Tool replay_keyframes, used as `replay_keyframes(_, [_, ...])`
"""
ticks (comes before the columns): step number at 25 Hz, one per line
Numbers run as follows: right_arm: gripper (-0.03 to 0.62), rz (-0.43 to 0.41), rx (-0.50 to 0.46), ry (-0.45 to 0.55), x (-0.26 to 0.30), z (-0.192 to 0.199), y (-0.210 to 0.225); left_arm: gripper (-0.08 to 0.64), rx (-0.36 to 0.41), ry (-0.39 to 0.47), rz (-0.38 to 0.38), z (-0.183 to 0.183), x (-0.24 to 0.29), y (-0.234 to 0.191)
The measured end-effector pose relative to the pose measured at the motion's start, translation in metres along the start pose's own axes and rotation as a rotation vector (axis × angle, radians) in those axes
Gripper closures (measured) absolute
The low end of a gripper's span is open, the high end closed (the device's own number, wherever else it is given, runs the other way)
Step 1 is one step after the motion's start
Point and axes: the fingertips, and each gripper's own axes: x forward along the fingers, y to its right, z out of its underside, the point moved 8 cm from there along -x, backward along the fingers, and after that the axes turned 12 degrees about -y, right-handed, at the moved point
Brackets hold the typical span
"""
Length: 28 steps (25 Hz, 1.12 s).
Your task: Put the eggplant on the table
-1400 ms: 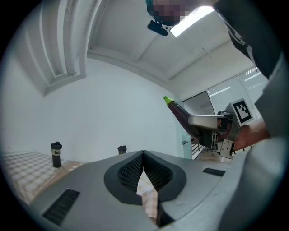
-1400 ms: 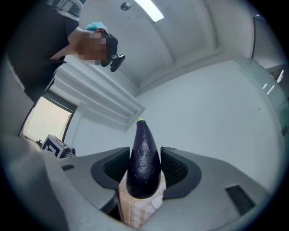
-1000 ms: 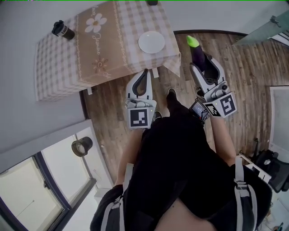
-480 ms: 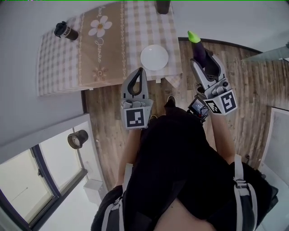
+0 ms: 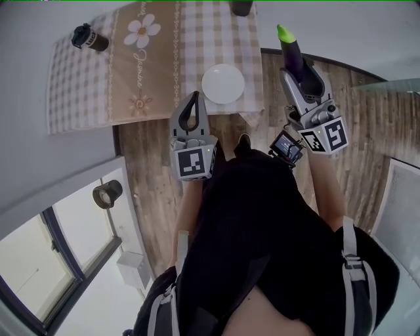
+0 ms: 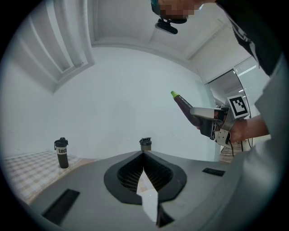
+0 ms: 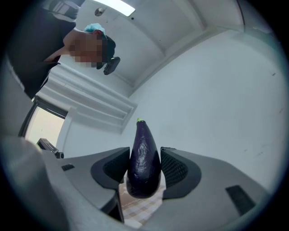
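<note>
**A:** What's closest in?

**B:** The two grippers, held out in front of the person above the wood floor (image 5: pixel 367 125). The left gripper (image 5: pixel 192 105) has its jaws pressed together tip to tip, with nothing between them.

**A:** And the other one?

**B:** The right gripper (image 5: pixel 300 69) pinches the eggplant (image 5: pixel 290 51) at its fat end, with a ribbed pad on each flank. The green stem end sticks out past the jaws, away from the person.

**A:** Is it over the table yet?

**B:** No. It is in the air just off the right edge of the table (image 5: pixel 79 98), above bare floor and not over the checked cloth.

**A:** What's on the cloth?

**B:** A white plate (image 5: pixel 222 83) lies near the closer right corner. A black bottle (image 5: pixel 87 39) stands at the far left, and a dark cup (image 5: pixel 241 6) sits at the far edge.

**A:** So which step is this?

**B:** I'd say the carry — the grip is made and the placing hasn't begun. The next move calls for swinging the right gripper left over the cloth and lowering until the eggplant rests. Only then should the jaws spread. It is rounded and could roll, so bare cloth clear of the plate looks the safer spot.
</note>
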Motion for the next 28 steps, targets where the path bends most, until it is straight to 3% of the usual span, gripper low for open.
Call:
replay_keyframes(16, [0.37,0.018,-0.084,-0.062,0.037,-0.003,-0.018,0.558,0.007,0.028,0.086,0.0,0.023,-0.038])
replay_keyframes(28, [0.37,0.001,-0.204,-0.188,0.056,0.015,-0.02,0.558,-0.006,0.025,0.102,0.008,0.033,-0.052])
